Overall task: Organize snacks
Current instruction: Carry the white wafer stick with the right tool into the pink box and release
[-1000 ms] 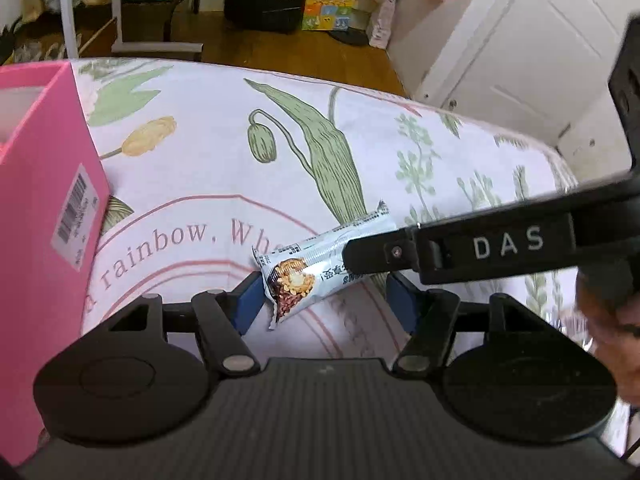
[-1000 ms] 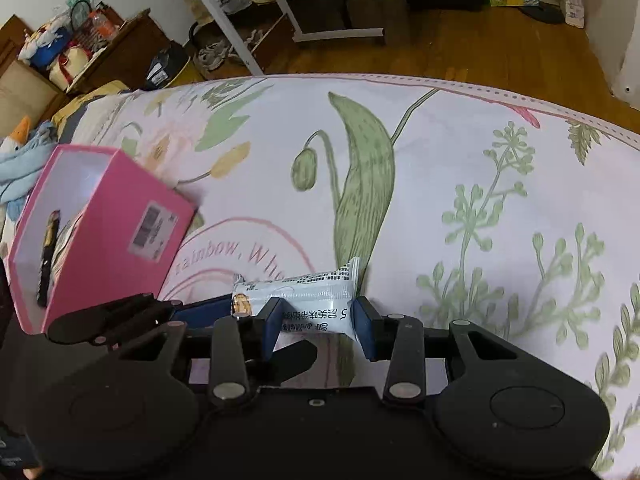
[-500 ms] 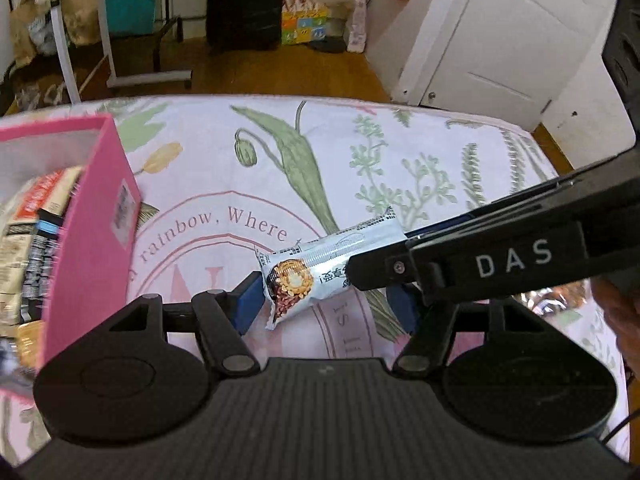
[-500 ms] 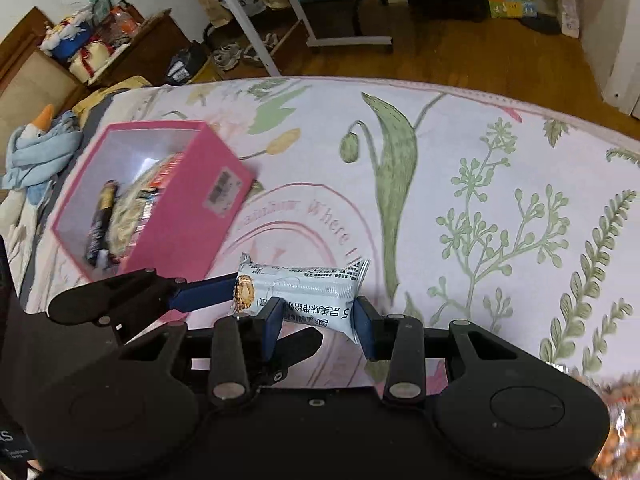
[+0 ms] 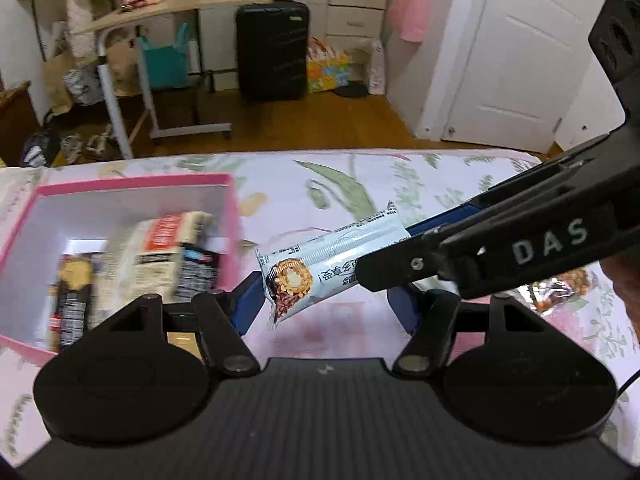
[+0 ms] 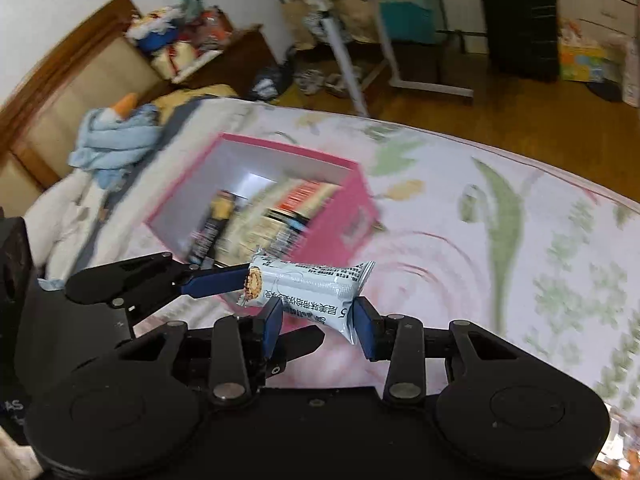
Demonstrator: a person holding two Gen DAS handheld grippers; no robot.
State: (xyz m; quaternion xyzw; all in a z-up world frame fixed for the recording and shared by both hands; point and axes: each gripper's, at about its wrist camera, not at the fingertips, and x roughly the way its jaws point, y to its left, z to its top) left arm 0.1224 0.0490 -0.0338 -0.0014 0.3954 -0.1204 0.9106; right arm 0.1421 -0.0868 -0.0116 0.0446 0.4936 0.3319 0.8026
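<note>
A pale blue snack bar (image 5: pixel 332 256) with a nut ring printed on its end hangs in the air above the floral bedspread (image 5: pixel 448 180). My right gripper (image 6: pixel 319 322) pinches the bar (image 6: pixel 308 292) across its width, and its jaws are closing on it. From the right it reaches across the left wrist view as a black arm marked DAS. My left gripper (image 5: pixel 326 304) stands open around the bar's printed end; its left finger (image 6: pixel 212 282) touches that end, the other finger stays apart. An open pink box (image 5: pixel 230 216) holding several snack packs sits on the bed to the left.
A shiny packet of nuts (image 5: pixel 560 288) lies on the bedspread at the right, beside a person's hand. Blue cloth (image 6: pixel 116 136) is heaped beyond the pink box (image 6: pixel 348 208). Past the bed's far edge are wooden floor, a rolling table (image 5: pixel 168 8), a black suitcase (image 5: pixel 272 48) and a white door.
Both grippers have risen together with the bar, well off the bedspread. The pink box, seen side-on before, now shows its open top and the packs inside.
</note>
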